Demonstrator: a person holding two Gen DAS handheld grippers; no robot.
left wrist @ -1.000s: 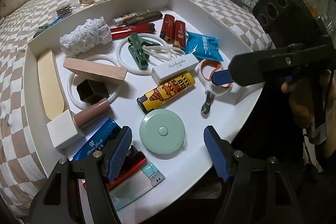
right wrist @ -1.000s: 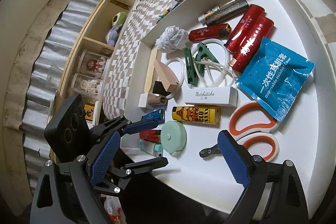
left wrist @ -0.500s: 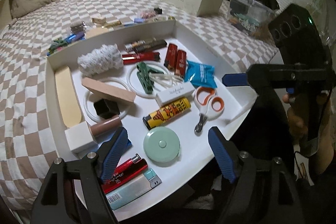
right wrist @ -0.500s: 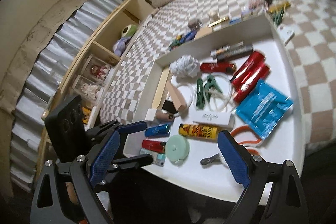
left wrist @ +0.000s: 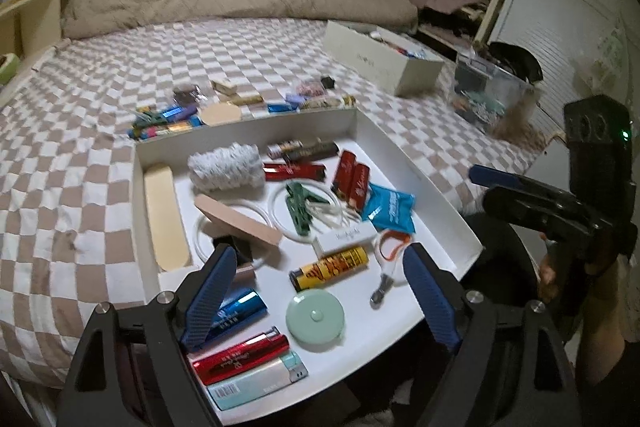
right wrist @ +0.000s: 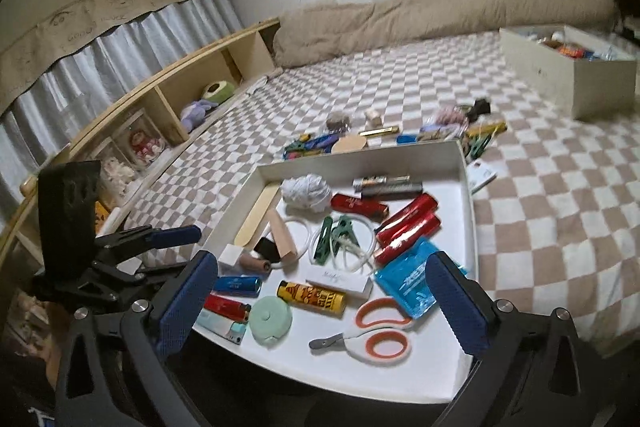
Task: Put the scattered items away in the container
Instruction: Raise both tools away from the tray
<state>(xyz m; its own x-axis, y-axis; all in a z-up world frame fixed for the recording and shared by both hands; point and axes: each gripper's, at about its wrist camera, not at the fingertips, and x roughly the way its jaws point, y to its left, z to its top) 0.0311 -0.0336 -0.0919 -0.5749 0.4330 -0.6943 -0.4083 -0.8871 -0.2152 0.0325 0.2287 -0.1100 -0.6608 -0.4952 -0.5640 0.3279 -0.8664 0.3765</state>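
Presently both grippers empty above the tray; next pick lies beyond its far wall.

Left gripper [left wrist: 316, 291]: jaws opening, nothing between them, hanging over the near end of the white tray [left wrist: 424, 159]. Right gripper [right wrist: 320, 303]: jaws likewise opening and empty, over the same near end. Judgement: a reach-out step. Carry one gripper clear over the far wall toward 12 o'clock, descend on a single piece at the row's edge, close across its narrow side, and avoid dragging neighbours. Scattered items [left wrist: 180, 117] lie in a loose row on the checked bedspread [left wrist: 80, 187], just beyond the tray's far wall: small, mixed, some blue and shiny, one flat tan disc [right wrist: 350, 143]. Tray itself already crowded with lighters, scissors, tape measure.
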